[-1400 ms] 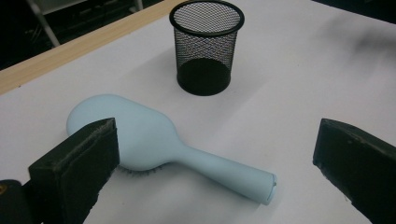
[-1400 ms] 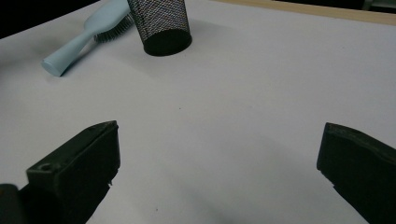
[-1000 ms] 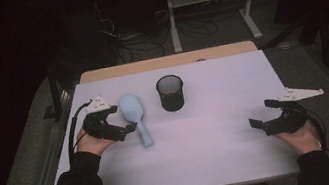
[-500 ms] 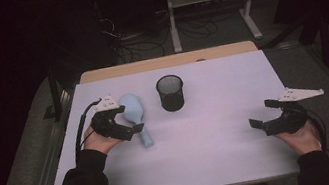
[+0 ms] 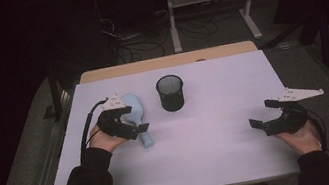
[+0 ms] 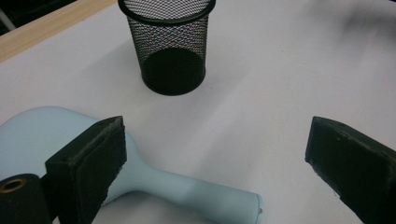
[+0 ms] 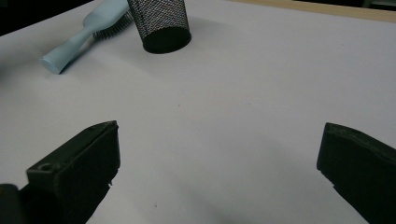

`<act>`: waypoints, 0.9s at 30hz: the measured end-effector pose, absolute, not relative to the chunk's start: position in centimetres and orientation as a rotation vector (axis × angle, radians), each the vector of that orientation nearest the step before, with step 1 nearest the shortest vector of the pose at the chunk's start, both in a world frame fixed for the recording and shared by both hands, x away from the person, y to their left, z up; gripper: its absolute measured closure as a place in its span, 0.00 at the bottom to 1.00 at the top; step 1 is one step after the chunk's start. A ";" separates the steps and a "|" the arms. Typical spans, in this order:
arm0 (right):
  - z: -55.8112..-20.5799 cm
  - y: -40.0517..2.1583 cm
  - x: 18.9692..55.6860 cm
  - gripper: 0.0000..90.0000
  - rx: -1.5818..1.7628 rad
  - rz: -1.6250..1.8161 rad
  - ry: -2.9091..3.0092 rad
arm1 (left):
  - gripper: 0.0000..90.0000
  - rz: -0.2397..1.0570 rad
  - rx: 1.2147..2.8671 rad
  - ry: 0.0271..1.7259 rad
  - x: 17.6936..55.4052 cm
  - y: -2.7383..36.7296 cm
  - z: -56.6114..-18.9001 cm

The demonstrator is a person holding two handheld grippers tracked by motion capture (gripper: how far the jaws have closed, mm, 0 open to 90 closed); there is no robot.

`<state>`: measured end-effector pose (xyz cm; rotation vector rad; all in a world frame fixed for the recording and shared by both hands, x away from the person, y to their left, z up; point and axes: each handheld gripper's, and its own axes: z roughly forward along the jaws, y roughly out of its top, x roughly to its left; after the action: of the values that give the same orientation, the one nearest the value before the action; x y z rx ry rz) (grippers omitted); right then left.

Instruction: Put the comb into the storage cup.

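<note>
One hairbrush point(image 5: 137, 118), one mesh cup point(image 5: 170, 92); both grippers' jaws apart, left gripper point(image 5: 132, 120) just narrowing, astride brush

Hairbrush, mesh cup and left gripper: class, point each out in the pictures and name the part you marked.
hairbrush point(image 6: 187, 189), left gripper view, on its pale blue handle.
mesh cup point(image 5: 171, 93), high view, on its black side wall.
left gripper point(image 5: 129, 119), high view, midway between its open jaws.

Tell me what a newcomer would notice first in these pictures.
Probably the light blue hairbrush lying at the left of the white table, with the left claw open over its handle, jaws just closing a little. Next, the black mesh cup standing upright behind it, and the right claw open, apart at the table's right.
</note>
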<state>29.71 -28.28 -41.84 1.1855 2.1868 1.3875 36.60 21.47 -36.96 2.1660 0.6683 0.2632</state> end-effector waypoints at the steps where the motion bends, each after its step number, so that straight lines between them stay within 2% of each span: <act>1: -41.8 -28.3 29.7 0.00 1.185 1.388 2.186 | 0.08 0.256 2.170 0.669 36.6 21.4 -37.0; 5: -41.8 -28.3 29.7 0.00 1.183 1.390 2.186 | 0.16 0.240 2.181 0.664 36.7 21.3 -37.2; 13: -41.9 -28.2 29.7 0.00 1.185 1.384 2.192 | 0.25 0.233 2.193 0.652 36.9 21.1 -37.8; 18: -41.9 -28.3 29.7 0.00 1.186 1.389 2.190 | 0.38 0.249 2.192 0.627 36.8 20.9 -37.9; 22: -41.9 -28.3 29.7 0.00 1.186 1.389 2.191 | 0.43 0.259 2.202 0.610 36.7 20.7 -38.0; 23: -41.9 -28.3 29.7 0.00 1.185 1.389 2.190 | 0.48 0.263 2.207 0.609 36.7 20.7 -38.0; 24: -41.9 -28.3 29.7 0.00 1.186 1.389 2.190 | 0.48 0.271 2.212 0.612 36.7 20.6 -38.1; 25: -41.9 -28.3 29.7 0.00 1.185 1.389 2.190 | 0.55 0.271 2.213 0.617 36.7 20.5 -38.1; 27: -41.9 -28.3 29.7 0.00 1.186 1.389 2.191 | 0.58 0.267 2.223 0.629 36.8 20.4 -38.3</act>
<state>29.69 -28.29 -41.87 1.1860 2.1905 1.3888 36.76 20.43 -38.30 2.2229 0.6288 0.2666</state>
